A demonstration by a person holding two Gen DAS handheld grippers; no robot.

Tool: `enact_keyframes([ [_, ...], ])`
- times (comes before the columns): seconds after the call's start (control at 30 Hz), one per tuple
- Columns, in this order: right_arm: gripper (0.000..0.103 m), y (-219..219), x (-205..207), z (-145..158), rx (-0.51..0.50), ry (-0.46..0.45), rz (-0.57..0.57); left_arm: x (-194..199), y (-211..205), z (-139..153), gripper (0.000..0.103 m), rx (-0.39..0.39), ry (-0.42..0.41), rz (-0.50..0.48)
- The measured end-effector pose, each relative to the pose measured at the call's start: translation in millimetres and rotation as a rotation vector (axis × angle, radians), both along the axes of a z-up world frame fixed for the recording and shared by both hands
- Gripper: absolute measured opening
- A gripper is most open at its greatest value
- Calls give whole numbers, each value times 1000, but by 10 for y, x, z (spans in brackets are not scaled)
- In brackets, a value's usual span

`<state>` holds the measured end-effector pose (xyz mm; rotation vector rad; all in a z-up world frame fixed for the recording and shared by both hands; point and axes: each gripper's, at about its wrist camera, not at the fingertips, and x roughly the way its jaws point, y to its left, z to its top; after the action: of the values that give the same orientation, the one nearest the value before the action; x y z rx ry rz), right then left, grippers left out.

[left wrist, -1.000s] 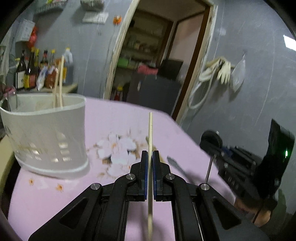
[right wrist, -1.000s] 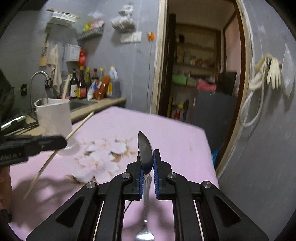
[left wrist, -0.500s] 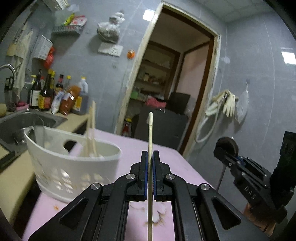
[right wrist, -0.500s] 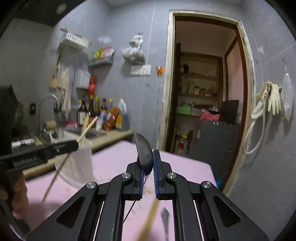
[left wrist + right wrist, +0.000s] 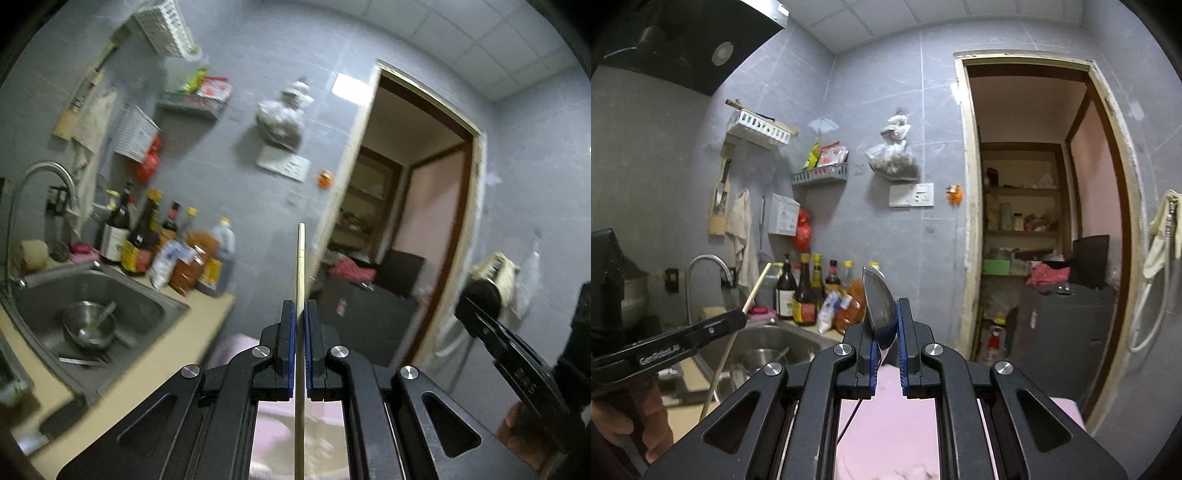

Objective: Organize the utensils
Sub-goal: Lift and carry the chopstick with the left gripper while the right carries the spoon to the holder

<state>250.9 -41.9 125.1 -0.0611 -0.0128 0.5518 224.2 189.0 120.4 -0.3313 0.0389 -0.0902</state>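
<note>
My left gripper (image 5: 300, 314) is shut on a pale wooden chopstick (image 5: 300, 266) that stands upright between the pads. The same chopstick (image 5: 753, 295) and left gripper (image 5: 737, 322) show at the left of the right wrist view. My right gripper (image 5: 885, 317) is shut on a metal spoon (image 5: 876, 299), bowl end up and tilted left. Both grippers are raised well above the pink table (image 5: 886, 424). The white utensil basket is out of view.
A steel sink (image 5: 99, 306) with a metal bowl (image 5: 88, 326) lies at the left, with a tap (image 5: 40, 177) and several sauce bottles (image 5: 166, 251) on the counter behind. An open doorway (image 5: 1034, 221) is at the right.
Both grippers have tilted and risen, so the views swung up from the table to the wall. The white basket has dropped out of view. Both grips are unchanged.
</note>
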Motion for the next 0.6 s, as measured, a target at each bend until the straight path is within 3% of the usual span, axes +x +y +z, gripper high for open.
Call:
enact_keyframes([
  [0.23,6,276,211,-157,-30,9,3,284,463,-59,2,-55,-32,124],
  [0.43,7,388,313,-324,-39,27,19,293,550,-220,2,-57,-65,212],
  [0.6,7,470,285,-443,-83,8,3,330,525,-312,2,-47,-65,220],
])
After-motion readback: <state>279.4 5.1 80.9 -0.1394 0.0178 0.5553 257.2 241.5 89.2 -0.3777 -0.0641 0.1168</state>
